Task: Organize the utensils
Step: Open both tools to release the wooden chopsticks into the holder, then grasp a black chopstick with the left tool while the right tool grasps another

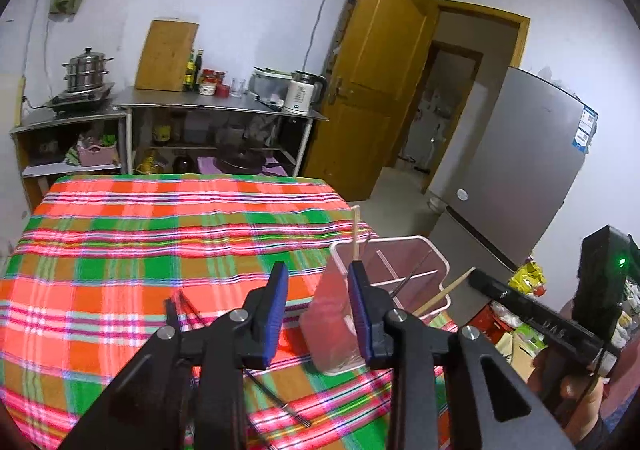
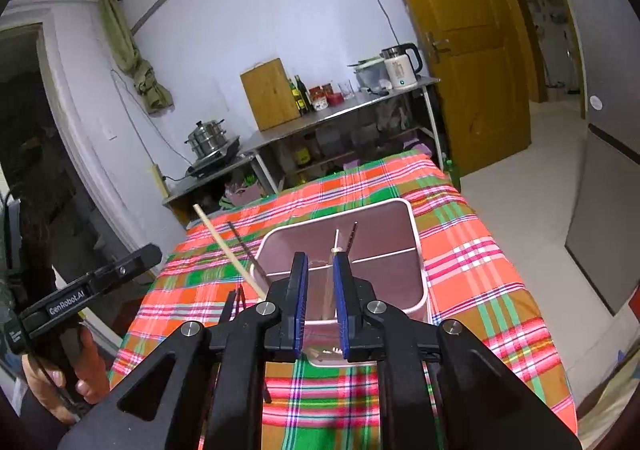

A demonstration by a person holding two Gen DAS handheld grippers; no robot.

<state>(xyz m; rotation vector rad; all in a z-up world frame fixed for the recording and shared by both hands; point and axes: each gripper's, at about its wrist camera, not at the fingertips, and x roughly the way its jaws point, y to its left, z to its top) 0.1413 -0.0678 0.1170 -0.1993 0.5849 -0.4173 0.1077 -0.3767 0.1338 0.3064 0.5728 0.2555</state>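
Note:
A pink divided utensil holder (image 1: 424, 250) (image 2: 416, 250) stands on the plaid tablecloth near the table's right edge. Light wooden chopsticks (image 1: 355, 230) (image 2: 224, 246) and a dark chopstick (image 2: 352, 236) stand or lean in it. Dark chopsticks (image 1: 276, 398) (image 2: 236, 304) lie on the cloth beside it. My left gripper (image 1: 318, 290) is open, just left of the holder, with nothing between its blue pads. My right gripper (image 2: 322, 270) hovers over the holder's near compartment, jaws a narrow gap apart, with a light chopstick (image 2: 331, 286) standing between them; contact is unclear.
The plaid-covered table (image 1: 160, 234) drops off at the right toward the floor and a grey fridge (image 1: 520, 169). A steel counter (image 1: 216, 101) with kettle, jars and pot stands behind. A wooden door (image 1: 376, 81) stands open at the back right.

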